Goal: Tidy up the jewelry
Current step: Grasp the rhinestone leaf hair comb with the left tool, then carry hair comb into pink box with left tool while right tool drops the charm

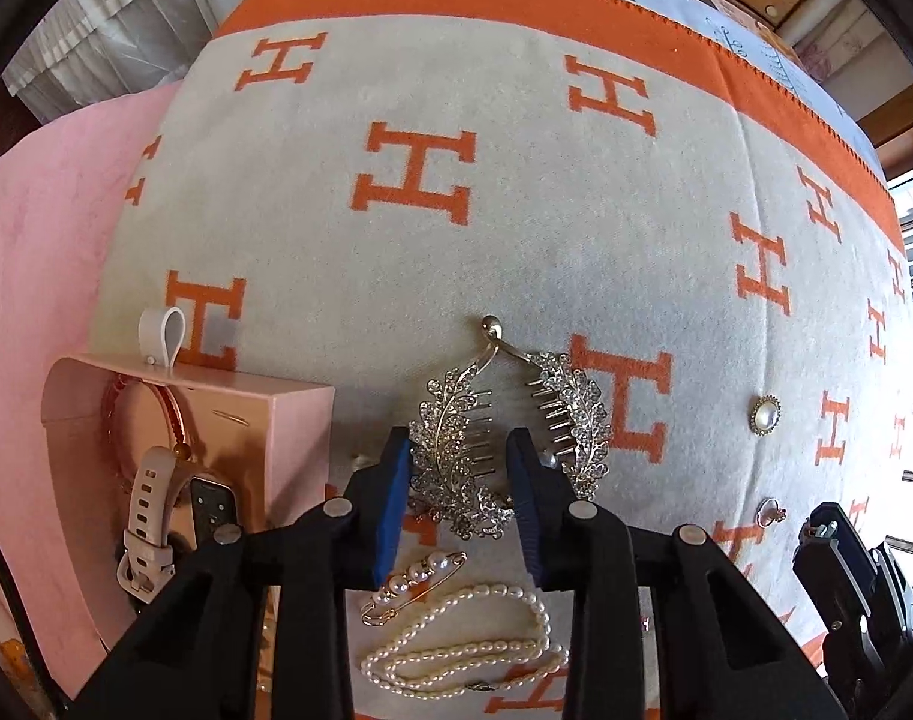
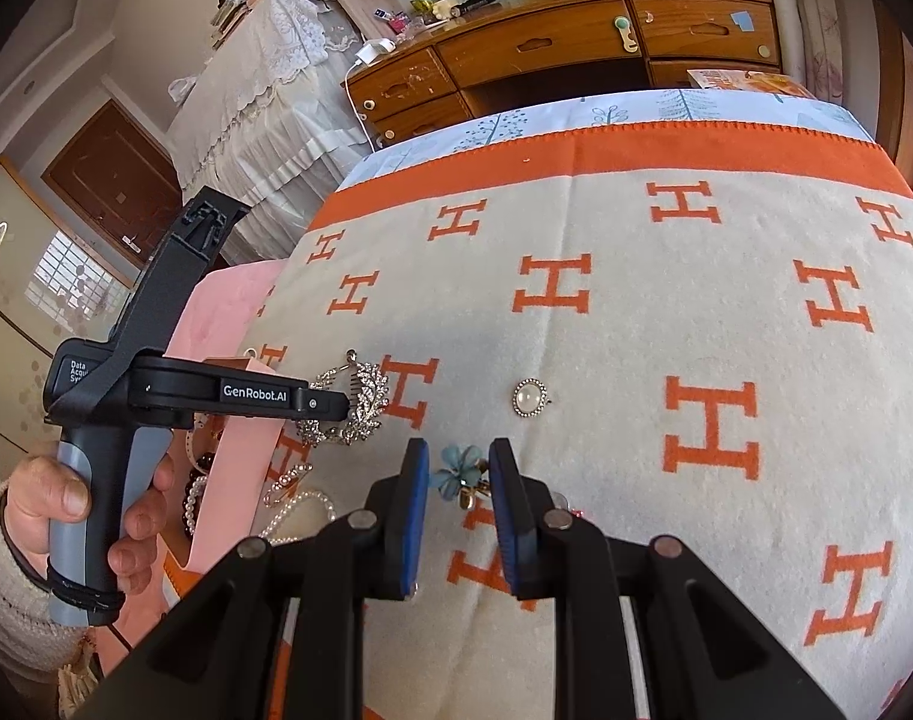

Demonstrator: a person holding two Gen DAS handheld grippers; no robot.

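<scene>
L gripper (image 1: pixel 459 474) fingers open astride leaf comb (image 1: pixel 456 450); R gripper (image 2: pixel 459 480) open round blue flower (image 2: pixel 459 471), brooch (image 2: pixel 529 398) at 12.

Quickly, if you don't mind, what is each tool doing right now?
Left tool: open, jaws either side of the rhinestone leaf comb, nothing gripped.
Right tool: open, jaws flanking the blue flower brooch, nothing gripped.

The left gripper (image 2: pixel 330 405) hides part of the leaf hair comb (image 2: pixel 360 399) in the right wrist view. The pearl necklace (image 1: pixel 462 642) runs behind the gripper's fingers (image 1: pixel 390 516), and the pink box (image 1: pixel 216 420) is partly covered too.
</scene>
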